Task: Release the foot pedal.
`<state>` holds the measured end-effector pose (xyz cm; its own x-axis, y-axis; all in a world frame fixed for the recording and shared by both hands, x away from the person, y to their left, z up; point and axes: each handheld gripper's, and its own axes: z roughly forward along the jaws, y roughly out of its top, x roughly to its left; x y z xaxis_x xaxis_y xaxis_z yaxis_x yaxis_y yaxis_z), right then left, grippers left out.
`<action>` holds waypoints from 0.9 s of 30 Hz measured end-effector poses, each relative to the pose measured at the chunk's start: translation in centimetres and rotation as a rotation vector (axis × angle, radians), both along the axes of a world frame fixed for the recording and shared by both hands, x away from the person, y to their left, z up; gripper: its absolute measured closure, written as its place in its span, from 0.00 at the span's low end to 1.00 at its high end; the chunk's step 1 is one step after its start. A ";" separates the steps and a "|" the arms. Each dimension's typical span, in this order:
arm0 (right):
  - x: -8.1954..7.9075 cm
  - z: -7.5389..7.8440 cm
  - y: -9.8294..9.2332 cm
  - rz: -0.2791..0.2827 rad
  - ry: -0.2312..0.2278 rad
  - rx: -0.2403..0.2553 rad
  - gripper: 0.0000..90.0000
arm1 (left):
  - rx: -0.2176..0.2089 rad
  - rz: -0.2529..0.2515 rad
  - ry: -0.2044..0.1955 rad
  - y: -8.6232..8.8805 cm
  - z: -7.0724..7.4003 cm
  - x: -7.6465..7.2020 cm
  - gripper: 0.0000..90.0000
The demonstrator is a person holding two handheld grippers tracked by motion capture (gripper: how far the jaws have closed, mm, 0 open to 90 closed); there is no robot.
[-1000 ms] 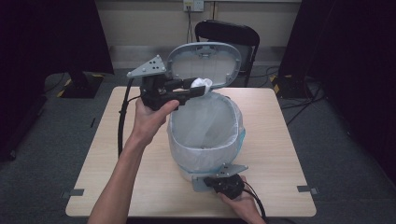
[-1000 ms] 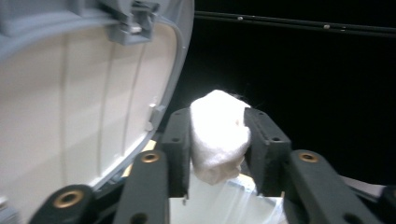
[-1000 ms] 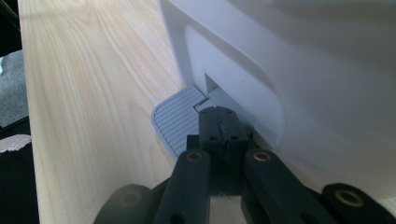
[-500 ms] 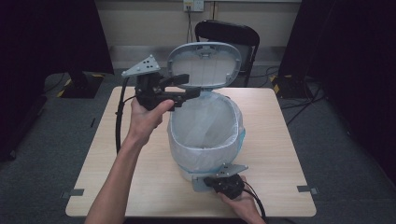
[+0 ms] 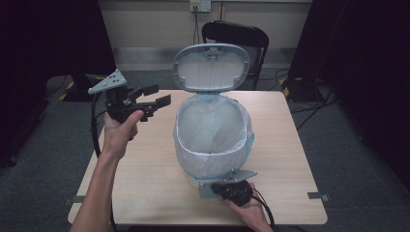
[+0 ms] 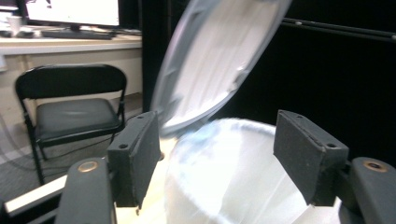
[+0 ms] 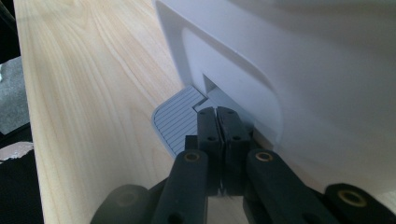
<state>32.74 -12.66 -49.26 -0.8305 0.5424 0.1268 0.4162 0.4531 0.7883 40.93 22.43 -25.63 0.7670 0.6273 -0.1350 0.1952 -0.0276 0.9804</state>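
Two grippers worked a pedal bin (image 5: 212, 140) that stood near the middle of the wooden surface (image 5: 145, 183). At left, the left gripper (image 5: 162, 96) hung in the air beside the bin's rim, its fingers (image 6: 135, 158) spread apart with nothing between them; they had just been opening. Through that gap, in the left gripper view, the raised lid (image 6: 219, 56) and the white liner bag (image 6: 233, 172) could be seen ahead. The lid (image 5: 212, 67) stood upright at the back of the bin, and a black chair (image 5: 234, 36) sat behind the surface. At right, near the front edge, the right gripper (image 5: 231, 189) rested low against the bin's base, its fingers (image 7: 208, 128) pressed together and bearing down on the ribbed grey pedal (image 7: 180, 123).

Judged from this moment, the lid depended wholly on that pressure. Should the closed fingers slide off the smooth pedal, the lid would likely drop shut. A hard or off-centre push might also tip or skid the light bin across the surface.
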 end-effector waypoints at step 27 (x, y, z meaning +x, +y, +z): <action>-0.4 0.1 0.2 0.001 -0.016 -0.008 0.92 | 0.158 0.393 0.200 10.5 -12.9 -2.6 0.29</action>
<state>32.33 -12.46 -49.16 -0.8327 0.5428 0.1096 0.4036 0.4593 0.7913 38.33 32.92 -38.50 0.4359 0.8897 -0.1357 0.4058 -0.0597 0.9120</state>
